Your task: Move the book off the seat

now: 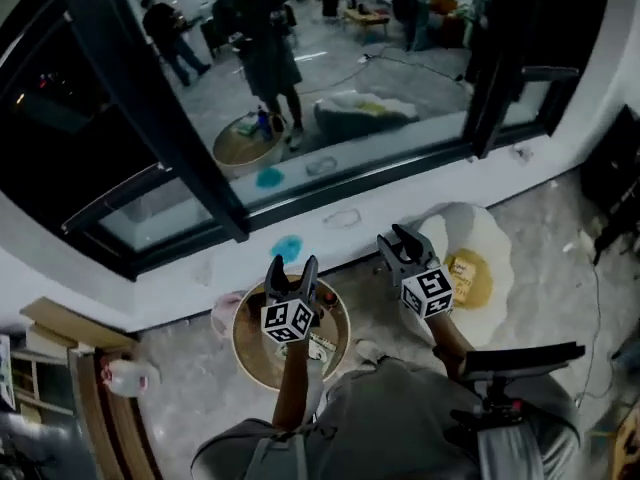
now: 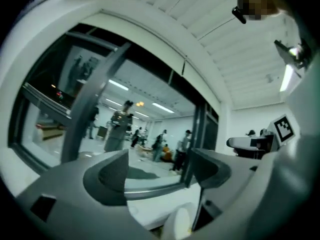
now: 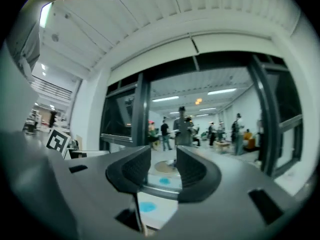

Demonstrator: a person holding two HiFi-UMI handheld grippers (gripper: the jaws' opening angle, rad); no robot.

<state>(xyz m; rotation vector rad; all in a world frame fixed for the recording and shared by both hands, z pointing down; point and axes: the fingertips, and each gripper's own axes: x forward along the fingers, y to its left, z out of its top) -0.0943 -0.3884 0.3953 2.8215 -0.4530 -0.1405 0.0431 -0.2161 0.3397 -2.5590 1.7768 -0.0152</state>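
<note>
Left gripper (image 1: 292, 265) holds its jaws wide apart and empty over the round table (image 1: 250, 353). Right gripper (image 1: 395, 236) has jaws nearly together, also empty. Just beside it, the yellow book (image 1: 468, 278) lies on the white seat (image 1: 497, 240) under the window wall (image 1: 330, 230).

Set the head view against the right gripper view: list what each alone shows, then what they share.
Head view only: the yellow book lying on the white rounded seat, and the round wooden table.
Right gripper view only: the white slatted ceiling, and the right gripper seen close, its jaws apart with nothing between them.
Both: the dark-framed window with people mirrored in the glass, and the blue spot below it.
</note>
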